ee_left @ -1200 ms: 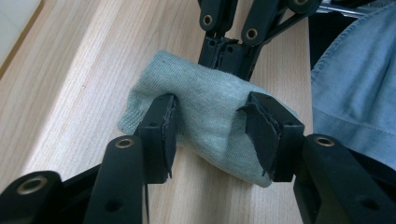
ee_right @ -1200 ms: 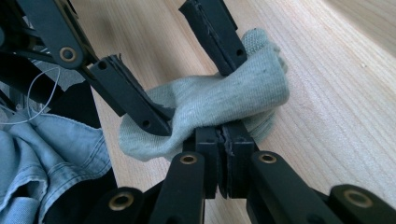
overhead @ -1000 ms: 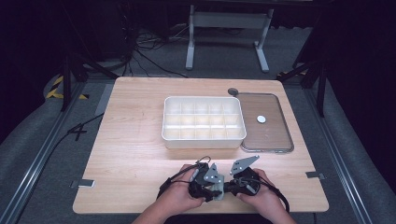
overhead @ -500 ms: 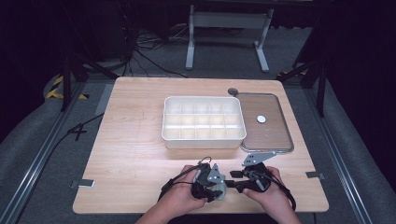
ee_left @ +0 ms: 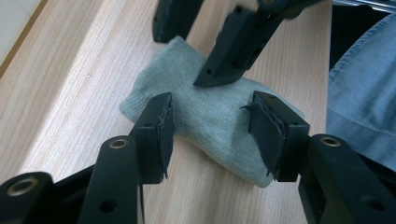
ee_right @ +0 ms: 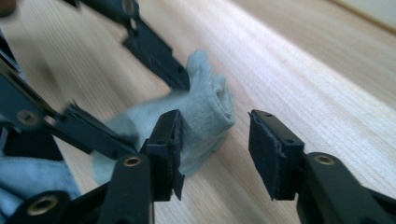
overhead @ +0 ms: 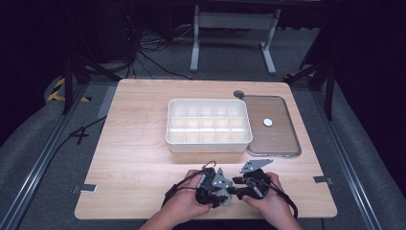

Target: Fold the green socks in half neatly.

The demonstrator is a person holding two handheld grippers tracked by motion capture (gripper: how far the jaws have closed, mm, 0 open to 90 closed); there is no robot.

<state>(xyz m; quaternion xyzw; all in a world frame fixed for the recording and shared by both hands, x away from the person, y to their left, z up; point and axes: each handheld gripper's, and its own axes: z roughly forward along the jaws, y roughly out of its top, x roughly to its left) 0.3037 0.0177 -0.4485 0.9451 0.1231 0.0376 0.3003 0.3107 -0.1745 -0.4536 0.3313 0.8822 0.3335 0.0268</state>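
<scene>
The right gripper [overhead: 237, 183] is shifted back leftward from lower centre-right, closing on the left gripper [overhead: 221, 192] at lower centre. Its grey plate [overhead: 255, 166] is seen slightly lower and further left. Both hands are drawn together again.

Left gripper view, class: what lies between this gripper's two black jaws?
A pale green sock lies on the wooden table between the open jaws of the left gripper; the right gripper comes in above it.
</scene>
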